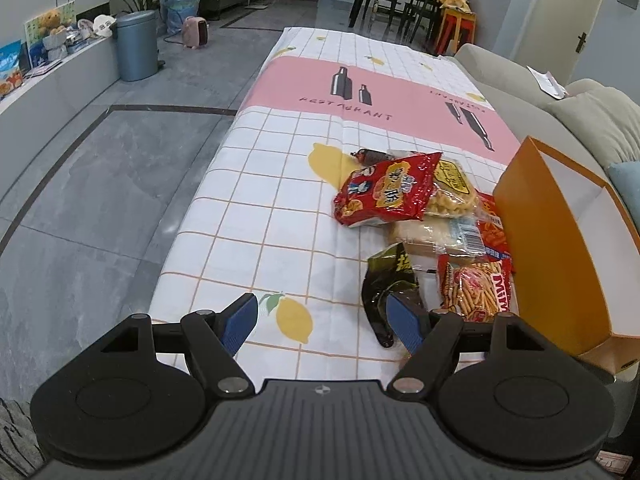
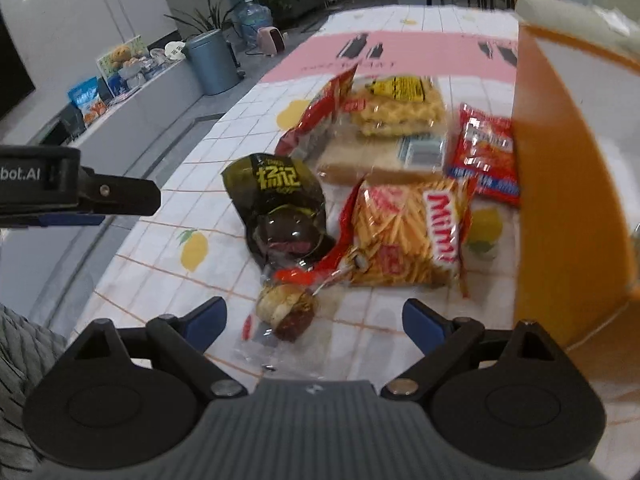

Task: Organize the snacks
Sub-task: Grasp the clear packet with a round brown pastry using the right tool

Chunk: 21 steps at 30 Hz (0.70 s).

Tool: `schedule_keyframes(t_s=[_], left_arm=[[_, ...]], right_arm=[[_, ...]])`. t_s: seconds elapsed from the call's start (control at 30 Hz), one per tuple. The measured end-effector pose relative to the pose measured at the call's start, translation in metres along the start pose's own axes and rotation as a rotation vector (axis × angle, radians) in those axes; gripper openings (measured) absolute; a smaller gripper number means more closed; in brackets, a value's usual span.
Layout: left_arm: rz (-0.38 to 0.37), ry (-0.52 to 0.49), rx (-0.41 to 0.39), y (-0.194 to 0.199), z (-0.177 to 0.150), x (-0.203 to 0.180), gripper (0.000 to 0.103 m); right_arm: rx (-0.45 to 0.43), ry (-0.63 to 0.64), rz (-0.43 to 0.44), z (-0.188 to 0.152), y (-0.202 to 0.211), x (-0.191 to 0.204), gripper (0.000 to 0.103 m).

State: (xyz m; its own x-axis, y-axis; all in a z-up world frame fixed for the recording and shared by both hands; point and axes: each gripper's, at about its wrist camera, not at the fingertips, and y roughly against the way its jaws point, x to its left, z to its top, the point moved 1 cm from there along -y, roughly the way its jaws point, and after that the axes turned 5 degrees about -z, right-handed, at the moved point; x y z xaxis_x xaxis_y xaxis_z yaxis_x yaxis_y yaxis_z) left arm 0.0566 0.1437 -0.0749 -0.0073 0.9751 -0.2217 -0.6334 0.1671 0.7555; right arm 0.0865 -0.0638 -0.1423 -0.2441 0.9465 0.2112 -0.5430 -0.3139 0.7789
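1. right wrist view only: a small clear-wrapped pastry snack (image 2: 285, 309) lies nearest the camera, between the spread fingers of the right claw (image 2: 315, 317), not touched. claw released, nothing gripped.
2. the same view also shows the left claw's body from the side at the left edge, above the worktop edge; picture is motion-blurred.
3. left wrist view only: the big red bag (image 1: 384, 188) shows its full front, leaning over the yellow puffs bag (image 1: 454, 192). left claw (image 1: 325, 322) released, empty; its right finger overlaps the dark green packet (image 1: 390, 280) in the picture, contact can't be told.
4. both views: the mimi stick-snack bag (image 2: 404, 236) lies just beside the dark green packet, a pale wafer pack (image 2: 372, 156) behind them, a red-orange packet (image 2: 482, 152) against the orange box (image 1: 560, 248).
5. the orange box stands open at the right of the pile, white inside; no snack visible in it.
6. worktop (image 1: 280, 200): white grid cloth, lemon prints, pink band with bottles and "restaurant".
7. room: grey tile floor, blue-grey bin (image 1: 136, 46), potted plant, pink heater, water jug, dark dining table, beige sofa at right.
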Motion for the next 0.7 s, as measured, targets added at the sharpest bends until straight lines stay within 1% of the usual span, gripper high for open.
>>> schedule_keyframes(t_s=[0.03,0.07,0.17,0.3,0.4,0.47,0.5,0.57,0.63,0.7], left_arm=[[-0.006,0.005,0.004,0.001,0.001,0.002,0.086],[-0.014,0.013,0.007,0.003,0.001,0.004,0.086],[-0.032,0.026,0.004,0.006,0.001,0.009,0.086],[-0.065,0.044,0.002,0.007,0.0,0.013,0.086],[-0.064,0.067,0.005,0.005,-0.001,0.017,0.086],[-0.059,0.078,0.011,0.004,-0.001,0.018,0.086],[-0.054,0.083,0.013,0.003,0.0,0.018,0.086],[-0.053,0.088,0.014,0.003,0.0,0.016,0.086],[-0.061,0.086,0.014,0.003,0.0,0.013,0.086],[-0.07,0.082,0.013,0.001,0.001,0.007,0.086]], right_arm=[[0.001,-0.017,0.023,-0.001,0.0,0.0,0.08],[0.003,-0.023,0.039,-0.001,-0.001,0.002,0.076],[0.013,-0.012,0.011,-0.001,-0.009,0.008,0.075],[0.011,-0.036,-0.015,0.002,-0.02,0.013,0.075],[0.0,-0.032,-0.05,0.003,-0.023,0.018,0.072],[-0.019,-0.001,-0.092,0.002,-0.022,0.021,0.055],[-0.024,0.024,-0.108,0.001,-0.021,0.023,0.053],[-0.02,0.027,-0.091,0.0,-0.019,0.019,0.051],[-0.007,0.0,-0.082,0.001,-0.016,0.012,0.051],[-0.027,0.005,-0.094,0.0,-0.007,0.007,0.05]])
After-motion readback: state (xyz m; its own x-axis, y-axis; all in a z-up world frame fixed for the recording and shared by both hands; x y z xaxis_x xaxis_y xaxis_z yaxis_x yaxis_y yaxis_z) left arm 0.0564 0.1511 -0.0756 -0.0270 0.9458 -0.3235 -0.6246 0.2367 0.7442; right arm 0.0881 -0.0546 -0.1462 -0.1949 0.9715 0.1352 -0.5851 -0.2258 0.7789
